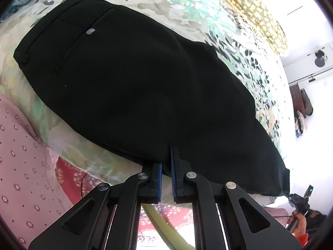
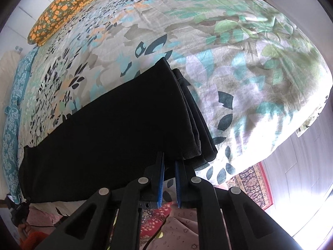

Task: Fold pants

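A: Where do the grippers sit?

B: The left gripper (image 1: pixel 166 166) is at the near edge of the black pants (image 1: pixel 133 79), its blue-padded fingers (image 1: pixel 173 166) drawn close with a narrow gap; the hem looks to run between them, but I cannot tell if it is pinched. The right gripper (image 2: pixel 169 170) is at the near edge by the leg ends, fingers (image 2: pixel 161 177) likewise narrowly apart, and its hold is just as unclear.

A: And the pants?

B: They lie lengthwise on the floral bedspread (image 2: pixel 239 62), legs stacked in layers at the cuffs (image 2: pixel 193 125). In the left wrist view the waistband and a back pocket with a grey button (image 1: pixel 90 31) sit at the far left.

A: Around them?

B: An orange-flowered pillow (image 2: pixel 62 10) lies at the bed's far end, and a patterned rug (image 2: pixel 254 183) covers the floor below.
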The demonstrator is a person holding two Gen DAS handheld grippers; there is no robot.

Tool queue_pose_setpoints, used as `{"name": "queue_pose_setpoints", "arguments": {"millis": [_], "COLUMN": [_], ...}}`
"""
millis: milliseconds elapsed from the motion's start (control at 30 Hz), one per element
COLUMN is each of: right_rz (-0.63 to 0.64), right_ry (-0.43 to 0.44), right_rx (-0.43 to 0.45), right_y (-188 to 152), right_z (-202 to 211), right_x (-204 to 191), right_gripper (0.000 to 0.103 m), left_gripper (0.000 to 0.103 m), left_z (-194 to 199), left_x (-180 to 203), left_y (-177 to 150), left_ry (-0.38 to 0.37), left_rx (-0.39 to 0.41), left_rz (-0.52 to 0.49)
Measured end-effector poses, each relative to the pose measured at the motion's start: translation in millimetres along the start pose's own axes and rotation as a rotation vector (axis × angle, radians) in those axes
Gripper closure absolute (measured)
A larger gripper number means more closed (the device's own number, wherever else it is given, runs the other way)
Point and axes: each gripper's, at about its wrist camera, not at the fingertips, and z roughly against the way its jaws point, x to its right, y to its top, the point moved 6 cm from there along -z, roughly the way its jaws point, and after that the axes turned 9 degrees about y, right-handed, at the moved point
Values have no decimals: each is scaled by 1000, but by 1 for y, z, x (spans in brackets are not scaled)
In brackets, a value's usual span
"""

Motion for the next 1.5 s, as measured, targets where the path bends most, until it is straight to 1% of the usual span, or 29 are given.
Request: {"name": "queue_pose_setpoints", "arguments": {"millis": [200, 300, 467, 567, 600, 633, 667, 700, 733, 767, 800, 833, 867, 900, 967, 1000, 1067, 1100, 1133, 1167, 1200, 1233, 1267, 1300, 1333, 1367, 1400, 1467, 1500], "right_rz": [-35, -32, -7, -25, -35, -48, -62, -75, -83, -87, -84, -76, -61, -46, -9, 15, 68, 84, 97, 106, 117, 128, 138, 149, 154, 152, 143, 146, 140], "right_ry": [-17, -42, -95, -81, -75, -72, -70, -66, -66, -72, -80, -83, -82, -84, -69, -49, -13, 15, 64, 101, 137, 154, 157, 155, 146, 131, 119, 130, 142], "right_rx": [14, -6, -62, -47, -33, -10, 23, 70, 127, 177, 237, 285, 338, 381, 432, 444, 430, 410, 385, 368, 339, 305, 281, 250, 214, 160, 111, 131, 129], "right_y": [-5, -7, -6, -7, -8, -8, -9, -10, -11, -13, -15, -17, -19, -20, -16, -13, -7, -5, -4, -6, -9, -14, -22, -29, -36, -44, -51, -51, -49], "right_z": [4, 1, -9, -6, -3, 2, 9, 19, 31, 43, 56, 66, 77, 85, 90, 88, 70, 57, 42, 27, 12, -3, -19, -34, -49, -65, -78, -79, -79], "right_x": [11, 13, 14, 16, 17, 17, 18, 19, 19, 18, 15, 11, 3, -5, -28, -42, -78, -94, -113, -129, -144, -156, -163, -169, -169, -166, -163, -160, -160], "right_gripper": [93, 93, 93, 92, 87, 82, 65, 44, 37, 35, 35, 35, 35, 34, 31, 28, 26, 26, 26, 26, 26, 26, 26, 26, 26, 26, 26, 25, 22], "left_gripper": [98, 98, 98, 97, 97, 94, 89, 82, 69, 63, 57, 57, 56, 53, 44, 37, 34, 31, 31, 31, 30, 30, 30, 30, 29, 26, 19, 20, 20], "left_z": [-1, -4, -23, -22, -21, -21, -21, -21, -20, -15, -5, 4, 20, 29, 50, 56, 55, 49, 42, 29, 12, -3, -19, -30, -31, -25, -22, -15, -6], "left_x": [4, 5, 2, 2, 2, 1, -2, -5, -9, -14, -19, -22, -25, -26, -23, -19, -4, 4, 11, 20, 26, 29, 24, 15, 11, 12, 11, 8, 9], "left_y": [-2, -3, -8, -8, -9, -10, -11, -12, -13, -15, -16, -16, -14, -12, 1, 10, 30, 37, 41, 44, 44, 41, 33, 23, 15, 10, 7, 4, 5], "left_ry": [-3, 7, 40, 42, 42, 43, 54, 69, 81, 96, 105, 100, 96, 101, 130, 140, 156, 162, 173, 200, 242, 284, 338, 378, 388, 406, 422, 418, 384], "left_rx": [-12, -20, -82, -80, -81, -86, -96, -105, -109, -108, -91, -68, -21, 9, 107, 151, 217, 233, 233, 227, 197, 152, 82, 30, 34, 54, 35, 33, 63], "left_rz": [-13, -24, -29, -33, -31, -25, -15, -3, 15, 39, 68, 87, 104, 104, 78, 53, -18, -62, -97, -149, -214, -252, -282, -303, -334, -360, -359, -333, -304]}}
